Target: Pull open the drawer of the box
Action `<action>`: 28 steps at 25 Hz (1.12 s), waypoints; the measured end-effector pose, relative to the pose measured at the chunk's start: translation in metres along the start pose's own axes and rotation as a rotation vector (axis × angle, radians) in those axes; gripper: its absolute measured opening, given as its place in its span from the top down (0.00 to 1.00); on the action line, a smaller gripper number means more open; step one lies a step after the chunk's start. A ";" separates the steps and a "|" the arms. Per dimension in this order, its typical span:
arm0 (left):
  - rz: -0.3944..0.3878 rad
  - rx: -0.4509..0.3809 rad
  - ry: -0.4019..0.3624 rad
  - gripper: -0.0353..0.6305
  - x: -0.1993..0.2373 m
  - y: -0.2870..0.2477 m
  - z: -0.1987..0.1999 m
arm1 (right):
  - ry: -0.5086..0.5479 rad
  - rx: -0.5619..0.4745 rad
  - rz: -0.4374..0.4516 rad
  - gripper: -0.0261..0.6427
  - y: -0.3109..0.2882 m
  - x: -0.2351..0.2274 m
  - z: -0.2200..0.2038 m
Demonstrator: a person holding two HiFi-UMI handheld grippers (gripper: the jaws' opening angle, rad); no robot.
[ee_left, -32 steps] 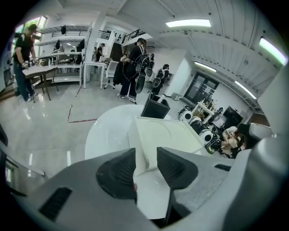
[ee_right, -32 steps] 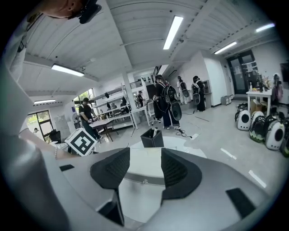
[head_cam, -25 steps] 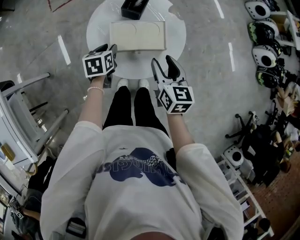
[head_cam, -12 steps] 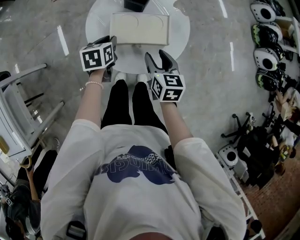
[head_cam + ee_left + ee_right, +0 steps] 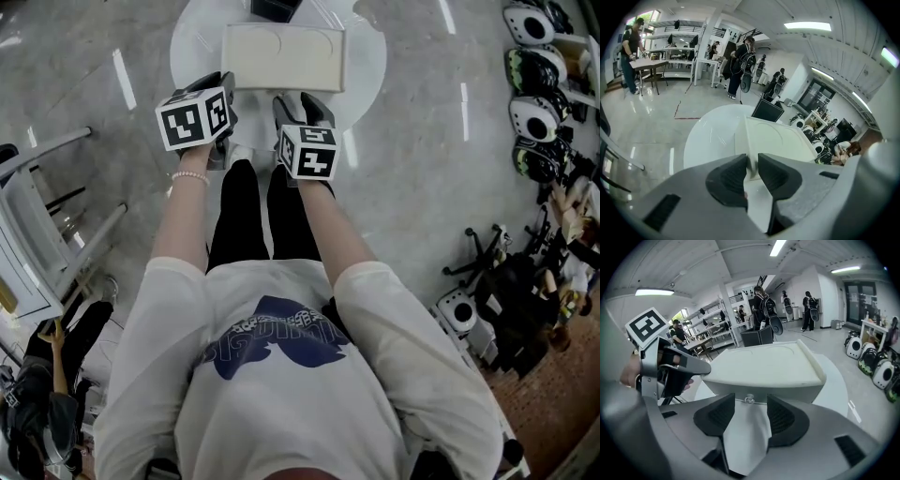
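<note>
found cream box (image 5: pixel 283 56) on round white table (image 5: pixel 367 66), just ahead of both grippers. saw left gripper (image 5: pixel 752 161), jaws just closing, nipped on box's near-left corner; right gripper (image 5: pixel 751 411) spread, drawer knob (image 5: pixel 749 400) just ahead of its jaws. judged box light, rigid, slide-prone; knob tiny, slick, best pinched squarely.

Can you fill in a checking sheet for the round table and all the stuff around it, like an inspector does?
Surface: round white table, holding the box.
Job's things: cream box in the middle. Its drawer looks shut, with a small knob on the front.
Clutter: one black thing behind the box.
Grippers: left gripper has just been closing and its pads pinch the box's corner. Right gripper is open, with the knob just ahead between its jaws, untouched.
Cables: nothing seen.
Surroundings: shiny grey floor, round white gear on shelves at the right, people at benches far off.
</note>
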State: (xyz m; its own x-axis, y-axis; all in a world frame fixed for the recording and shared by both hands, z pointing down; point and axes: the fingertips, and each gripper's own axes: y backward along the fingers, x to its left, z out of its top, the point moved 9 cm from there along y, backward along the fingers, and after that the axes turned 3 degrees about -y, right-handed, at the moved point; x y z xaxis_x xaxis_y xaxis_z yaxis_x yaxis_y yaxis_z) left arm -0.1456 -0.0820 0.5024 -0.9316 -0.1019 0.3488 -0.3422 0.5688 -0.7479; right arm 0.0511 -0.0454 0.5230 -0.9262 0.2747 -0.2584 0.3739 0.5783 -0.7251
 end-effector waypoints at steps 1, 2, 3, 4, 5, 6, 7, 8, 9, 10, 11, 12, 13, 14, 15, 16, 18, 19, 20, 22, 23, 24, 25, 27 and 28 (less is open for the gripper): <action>-0.002 -0.007 0.003 0.82 0.000 0.000 0.000 | 0.002 0.006 -0.003 0.64 -0.004 0.002 0.000; -0.004 -0.012 0.005 0.82 0.001 0.000 0.000 | 0.006 0.012 -0.006 0.65 -0.008 0.003 -0.001; -0.005 -0.017 0.007 0.82 0.001 0.000 0.000 | 0.011 0.017 -0.010 0.65 -0.011 0.004 -0.001; -0.006 -0.022 0.010 0.82 0.001 0.000 0.000 | 0.013 0.022 -0.016 0.66 -0.014 0.005 -0.002; -0.007 -0.024 0.013 0.82 0.001 -0.001 0.000 | 0.013 0.026 -0.021 0.66 -0.017 0.006 -0.003; -0.008 -0.025 0.017 0.82 0.002 0.000 0.000 | 0.011 0.030 -0.026 0.67 -0.019 0.007 -0.003; -0.007 -0.025 0.021 0.82 0.002 0.000 0.000 | 0.008 0.034 -0.031 0.68 -0.021 0.008 -0.004; -0.007 -0.025 0.023 0.82 0.003 0.000 0.000 | 0.005 0.038 -0.034 0.69 -0.023 0.009 -0.005; -0.008 -0.026 0.023 0.82 0.003 0.000 0.000 | 0.000 0.042 -0.037 0.70 -0.025 0.010 -0.006; -0.011 -0.027 0.023 0.82 0.003 -0.001 -0.001 | -0.004 0.045 -0.039 0.70 -0.026 0.010 -0.007; -0.014 -0.027 0.023 0.82 0.003 -0.001 -0.001 | -0.010 0.047 -0.043 0.71 -0.028 0.010 -0.008; -0.017 -0.026 0.023 0.82 0.003 -0.002 -0.002 | -0.016 0.048 -0.047 0.72 -0.029 0.011 -0.009; -0.018 -0.024 0.025 0.82 0.003 -0.002 -0.002 | -0.023 0.047 -0.053 0.72 -0.030 0.011 -0.010; -0.021 -0.024 0.026 0.82 0.004 -0.002 -0.003 | -0.031 0.044 -0.061 0.73 -0.031 0.012 -0.010; -0.024 -0.025 0.027 0.82 0.004 -0.002 -0.003 | -0.039 0.041 -0.071 0.74 -0.031 0.012 -0.010; -0.026 -0.024 0.028 0.82 0.004 -0.002 -0.003 | -0.046 0.037 -0.081 0.76 -0.032 0.012 -0.011; -0.025 -0.018 0.031 0.82 0.005 -0.002 -0.003 | -0.057 0.033 -0.104 0.79 -0.032 0.011 -0.011; -0.025 -0.015 0.034 0.82 0.006 -0.002 -0.003 | -0.060 0.033 -0.115 0.81 -0.032 0.011 -0.011; -0.025 -0.013 0.037 0.82 0.007 -0.002 -0.003 | -0.062 0.033 -0.124 0.83 -0.032 0.011 -0.011; -0.027 -0.007 0.042 0.82 0.008 -0.001 -0.002 | -0.058 0.032 -0.135 0.83 -0.033 0.012 -0.010; -0.029 -0.003 0.043 0.82 0.008 -0.001 -0.001 | -0.051 0.032 -0.139 0.83 -0.033 0.014 -0.010; -0.033 0.003 0.046 0.82 0.008 -0.002 -0.001 | -0.042 0.033 -0.144 0.85 -0.033 0.015 -0.009; -0.037 0.010 0.052 0.82 0.009 -0.002 0.000 | -0.032 0.035 -0.149 0.87 -0.033 0.016 -0.009; -0.048 0.026 0.073 0.82 0.011 -0.002 0.001 | -0.021 0.039 -0.159 0.87 -0.033 0.019 -0.009; -0.055 0.034 0.087 0.82 0.012 -0.002 0.001 | -0.020 0.041 -0.161 0.87 -0.033 0.019 -0.010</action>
State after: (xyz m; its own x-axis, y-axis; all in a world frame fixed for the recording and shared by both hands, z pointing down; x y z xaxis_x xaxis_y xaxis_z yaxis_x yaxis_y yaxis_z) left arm -0.1561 -0.0849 0.5076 -0.8979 -0.0601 0.4361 -0.3974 0.5365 -0.7444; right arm 0.0215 -0.0517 0.5483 -0.9748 0.1655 -0.1493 0.2188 0.5820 -0.7832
